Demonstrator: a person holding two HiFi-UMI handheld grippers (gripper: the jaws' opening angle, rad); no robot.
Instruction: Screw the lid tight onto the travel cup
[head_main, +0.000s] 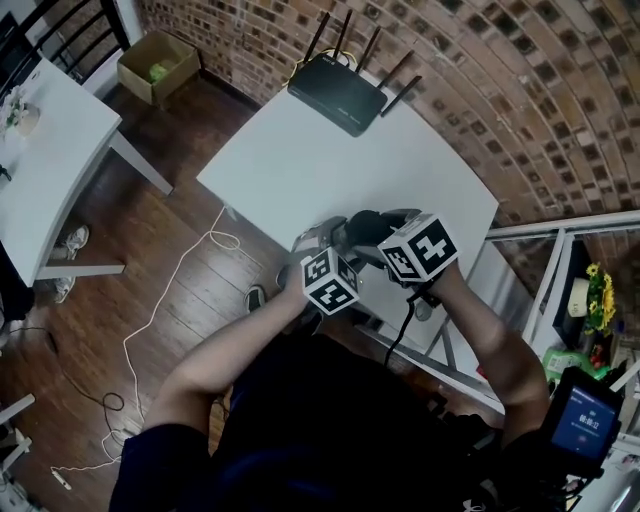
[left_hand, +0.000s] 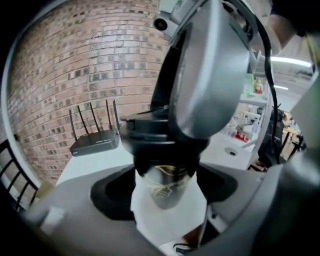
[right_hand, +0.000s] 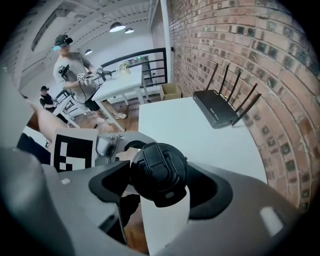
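Note:
The travel cup (left_hand: 167, 187) is a grey body with a gold pattern, and my left gripper (left_hand: 165, 192) is shut on it just under the rim. Its black lid (right_hand: 158, 170) sits on top, and my right gripper (right_hand: 160, 182) is shut on the lid from above, a pad against each side. From the left gripper view the lid (left_hand: 150, 132) shows as a dark band under the right gripper's grey body (left_hand: 210, 75). In the head view both grippers meet over the white table's (head_main: 300, 160) near edge, where only the lid's dark top (head_main: 365, 226) shows between them.
A black router (head_main: 338, 92) with several antennas stands at the table's far edge by the brick wall. A second white table (head_main: 50, 150) and a cardboard box (head_main: 157, 65) are at the left. A white cable (head_main: 150, 330) trails on the wooden floor. Two people (right_hand: 75, 75) stand far behind.

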